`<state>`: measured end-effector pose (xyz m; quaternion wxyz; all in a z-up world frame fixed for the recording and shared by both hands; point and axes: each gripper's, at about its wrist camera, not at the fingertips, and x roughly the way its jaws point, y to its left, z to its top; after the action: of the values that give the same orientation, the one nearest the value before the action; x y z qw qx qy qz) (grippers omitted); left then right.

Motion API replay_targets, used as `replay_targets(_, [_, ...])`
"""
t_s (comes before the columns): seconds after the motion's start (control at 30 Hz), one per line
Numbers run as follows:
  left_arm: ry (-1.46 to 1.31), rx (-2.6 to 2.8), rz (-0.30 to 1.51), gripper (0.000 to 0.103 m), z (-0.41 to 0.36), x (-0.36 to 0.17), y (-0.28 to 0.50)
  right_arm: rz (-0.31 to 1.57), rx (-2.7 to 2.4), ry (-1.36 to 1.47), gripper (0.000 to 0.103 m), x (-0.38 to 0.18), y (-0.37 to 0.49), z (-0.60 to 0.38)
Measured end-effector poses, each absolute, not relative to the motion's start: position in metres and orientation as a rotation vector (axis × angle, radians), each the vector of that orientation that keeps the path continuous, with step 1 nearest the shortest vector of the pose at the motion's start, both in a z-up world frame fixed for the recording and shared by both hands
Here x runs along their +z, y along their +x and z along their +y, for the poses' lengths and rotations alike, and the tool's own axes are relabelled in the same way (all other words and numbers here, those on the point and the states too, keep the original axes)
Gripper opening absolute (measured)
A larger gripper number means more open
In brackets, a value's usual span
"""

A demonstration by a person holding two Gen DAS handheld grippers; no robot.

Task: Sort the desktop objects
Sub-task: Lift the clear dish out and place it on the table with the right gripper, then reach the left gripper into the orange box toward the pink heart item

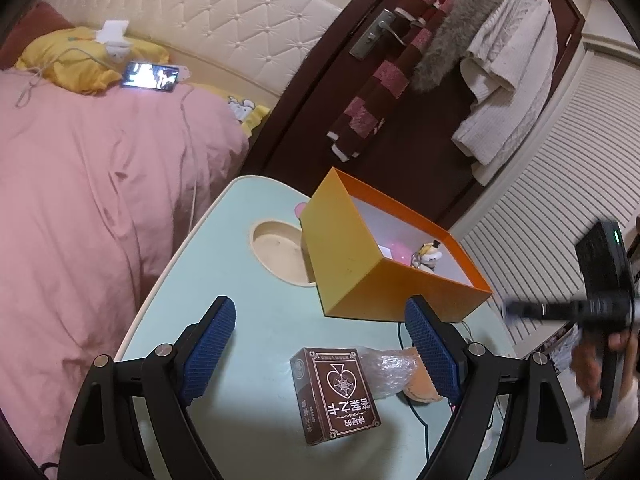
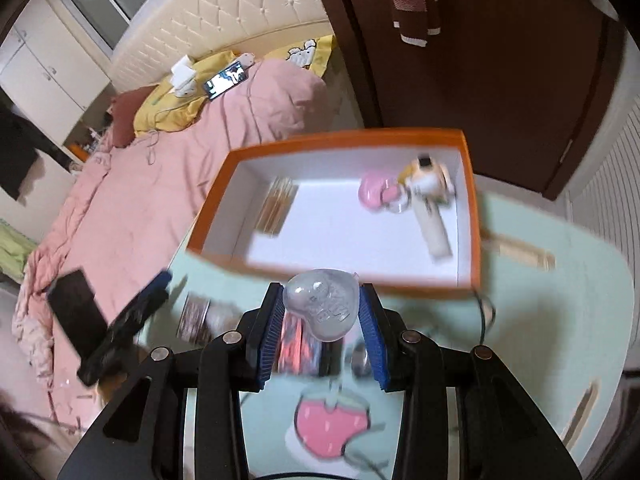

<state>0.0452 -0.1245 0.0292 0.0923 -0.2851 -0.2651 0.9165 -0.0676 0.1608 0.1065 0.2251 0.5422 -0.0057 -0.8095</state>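
Left wrist view shows the left gripper (image 1: pixel 320 352) with its fingers (image 1: pixel 210 344) spread wide and holding nothing, hovering above one brown card box (image 1: pixel 334 392) on the mint table (image 1: pixel 256 320); beside that box on the right lie one crinkled plastic wrapper (image 1: pixel 386 368) and one orange item (image 1: pixel 420 392); farther right stands one orange box (image 2: pixel 336 200), open-topped; the right gripper (image 2: pixel 322 316) has clenched on one clear heart-shaped case (image 2: pixel 322 304) near that box's near wall. Inside, four things show: one striped pack, one pink piece, one small figure, one white tube. Judged from this, the case should clear the near wall, then be let go low over the bare white floor.
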Motion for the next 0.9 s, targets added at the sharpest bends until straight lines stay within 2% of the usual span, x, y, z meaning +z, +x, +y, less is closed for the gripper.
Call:
replay_targets(0.33, [-0.835, 2.739, -0.786, 0.086, -0.126, 0.029, 0.047, -0.006, -2.313, 1.509, 0.04, 0.063, 0.003, 0.186])
replay_targets(0.5, [-0.838, 2.743, -0.809, 0.086, -0.128, 0.029, 0.046, -0.076, -2.409, 1.295, 0.041, 0.066, 0.013, 0.192])
replay_targets(0.57, [-0.843, 2.745, -0.819, 0.086, -0.129, 0.028, 0.046, -0.129, -2.427, 1.201, 0.05, 0.071, 0.018, 0.198])
replay_targets(0.63, [-0.848, 2.748, -0.824, 0.086, -0.129, 0.028, 0.045, -0.181, -2.446, 1.122, 0.079, 0.074, 0.023, 0.205])
replay_targets(0.9, [-0.858, 2.77, -0.801, 0.086, -0.124, 0.036, 0.042, -0.409, -2.559, 0.976, 0.08, 0.064, 0.031, 0.24])
